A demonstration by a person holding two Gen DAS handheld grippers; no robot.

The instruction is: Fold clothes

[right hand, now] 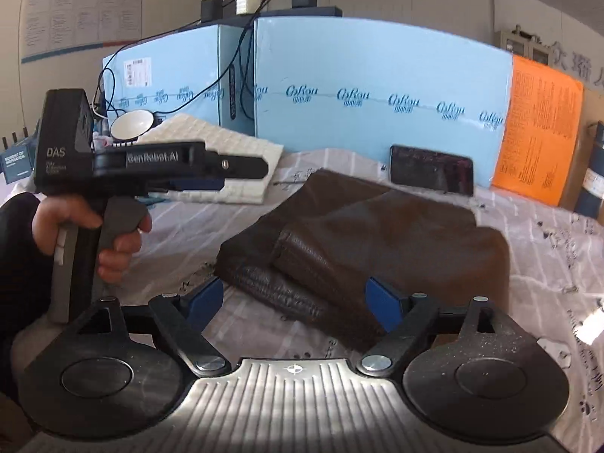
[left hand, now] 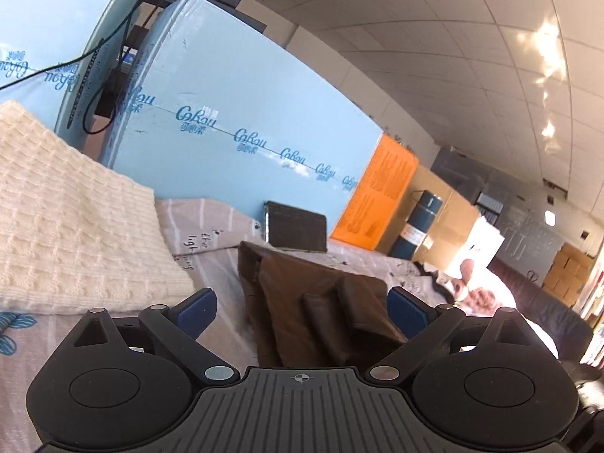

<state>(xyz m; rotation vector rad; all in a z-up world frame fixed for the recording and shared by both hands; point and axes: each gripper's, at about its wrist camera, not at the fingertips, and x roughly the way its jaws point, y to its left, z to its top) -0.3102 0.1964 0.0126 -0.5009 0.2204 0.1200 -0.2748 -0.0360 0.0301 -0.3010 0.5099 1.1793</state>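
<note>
Two grippers are mine to work with, and both stand with fingers spread wide, holding nothing. The left gripper [left hand: 302,311] hangs over one end of the brown garment [left hand: 321,302]; the right gripper [right hand: 294,302] faces its near folded corner. The garment [right hand: 362,234] lies on the printed sheet [right hand: 547,249], already doubled over into a thick bundle, with a ribbed band showing at the near edge. In front of it from the right wrist view, a phone [right hand: 432,173] leans against the blue box [right hand: 377,75], and a cream knit [left hand: 68,219] sits folded off to the left.

I judge the cloth soft, limp and fairly heavy for its size, with a slightly grippy, leathery face, so it should not slip. Layers may slide apart if I pinch only the top one. I would take hold at the ribbed corner, catching all layers together, and match it at the far edge with my left.
</note>
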